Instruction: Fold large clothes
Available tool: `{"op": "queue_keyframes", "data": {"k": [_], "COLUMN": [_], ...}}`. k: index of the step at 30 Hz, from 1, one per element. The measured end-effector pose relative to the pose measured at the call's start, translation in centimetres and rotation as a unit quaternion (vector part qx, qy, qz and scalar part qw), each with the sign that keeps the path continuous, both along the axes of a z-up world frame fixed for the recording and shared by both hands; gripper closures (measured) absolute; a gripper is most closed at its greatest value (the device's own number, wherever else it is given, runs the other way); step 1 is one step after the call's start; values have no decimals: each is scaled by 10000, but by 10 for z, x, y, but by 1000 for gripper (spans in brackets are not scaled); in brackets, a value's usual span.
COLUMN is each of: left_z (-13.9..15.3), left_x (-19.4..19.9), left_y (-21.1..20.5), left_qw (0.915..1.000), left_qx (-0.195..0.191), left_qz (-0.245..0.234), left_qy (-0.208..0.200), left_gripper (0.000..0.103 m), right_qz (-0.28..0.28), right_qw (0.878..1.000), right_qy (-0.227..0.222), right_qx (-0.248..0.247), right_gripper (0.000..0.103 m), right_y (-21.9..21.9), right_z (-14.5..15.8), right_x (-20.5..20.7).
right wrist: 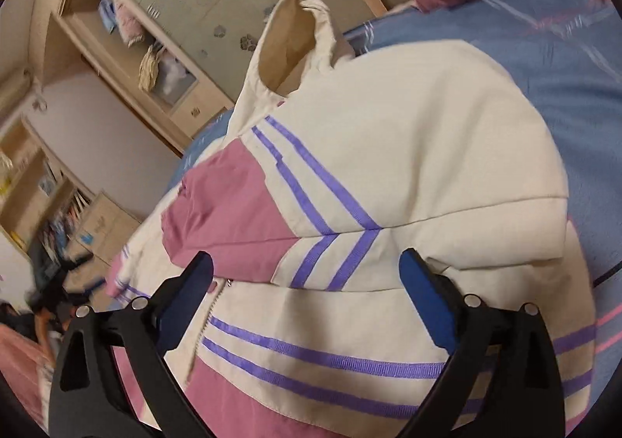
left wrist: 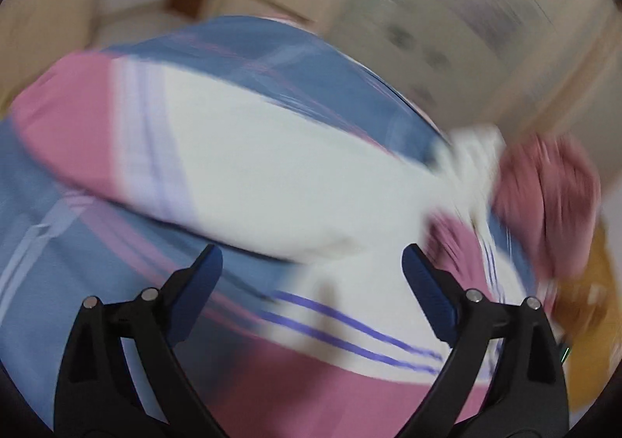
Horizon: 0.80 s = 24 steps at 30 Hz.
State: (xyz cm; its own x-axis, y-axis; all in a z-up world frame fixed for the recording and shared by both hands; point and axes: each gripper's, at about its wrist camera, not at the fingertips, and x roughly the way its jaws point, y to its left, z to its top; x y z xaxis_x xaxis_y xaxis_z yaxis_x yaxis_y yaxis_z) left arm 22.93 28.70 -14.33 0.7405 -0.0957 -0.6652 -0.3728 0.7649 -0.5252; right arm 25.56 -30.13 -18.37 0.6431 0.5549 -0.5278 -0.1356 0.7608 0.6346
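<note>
On the blue bedspread (right wrist: 563,88), a cream-and-pink jacket (right wrist: 388,150) lies beneath both grippers, left (left wrist: 311,263) and right (right wrist: 307,271), jaws wide, holding nothing.

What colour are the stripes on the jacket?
Purple stripes on the cream and pink jacket, clearest in the right wrist view.

The left wrist view is smeared by motion: the jacket (left wrist: 241,150) shows only as soft white, pink and purple bands, and a wardrobe (left wrist: 447,34) behind it is streaked beyond reading. In the right wrist view, the jacket's lower hem runs off the bottom edge, and the shelves (right wrist: 46,197) left of the jacket hold blurred items too small to name.
</note>
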Motion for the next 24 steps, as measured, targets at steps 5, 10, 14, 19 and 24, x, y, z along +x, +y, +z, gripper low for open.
{"op": "queue_keyframes", "data": {"k": [5, 10, 14, 19, 24], "left_z": [-37, -38, -17, -27, -58], "left_x": [-40, -53, -47, -43, -45], "left_y": [95, 92, 71, 96, 159], "left_qw": [9878, 9897, 9956, 9858, 9516], "left_qx": [-965, -1001, -622, -757, -2481], "left_qz": [1219, 1026, 667, 1373, 1782], "left_qy": [62, 2, -229, 603, 342], "left_gripper": [10, 10, 9, 8, 9], "right_qz": [-22, -77, 439, 1229, 1580], "right_qw": [9999, 9976, 9959, 9847, 9811], "right_qy": [-6, 6, -128, -414, -288], "right_qx": [-171, -690, -779, -1163, -1080], "right_gripper": [6, 6, 6, 6, 6], "right_y": [5, 23, 71, 152, 208], "right_z": [0, 18, 46, 84, 84], "right_x": [-1, -10, -19, -19, -11]}}
